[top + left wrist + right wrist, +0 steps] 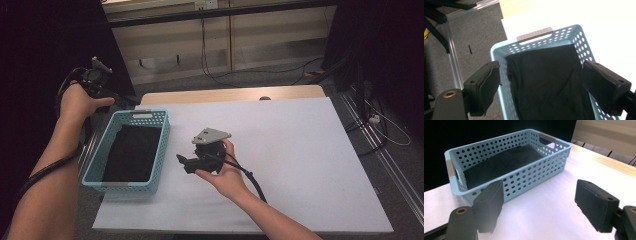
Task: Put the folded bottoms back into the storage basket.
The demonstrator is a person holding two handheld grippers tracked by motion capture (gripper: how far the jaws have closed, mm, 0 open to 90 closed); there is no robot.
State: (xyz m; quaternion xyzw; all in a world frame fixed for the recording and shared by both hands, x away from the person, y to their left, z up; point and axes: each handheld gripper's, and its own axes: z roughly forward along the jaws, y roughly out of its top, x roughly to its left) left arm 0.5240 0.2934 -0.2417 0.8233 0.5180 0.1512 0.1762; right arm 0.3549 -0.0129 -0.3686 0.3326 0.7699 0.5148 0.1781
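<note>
A light-blue perforated basket [162,145] stands at the left side of the white table, with a black cloth [132,152] lying flat inside it. My left gripper [100,82] hangs above and beyond the basket's far left corner, off the table edge. In the left gripper view it [541,67] is open, jaws wide apart over the basket [499,48] and the cloth [544,80], with nothing between them. My right gripper [183,164] sits low over the table just right of the basket, pointing at it. In its own view it [540,186] is open and empty, facing the basket's side wall [536,175] and the cloth [504,161].
A white sheet [290,150] covers the tabletop, with a wooden strip [230,95] along the far edge. Grey carpet, cables and metal rails lie around the table. Black curtains hang left and right.
</note>
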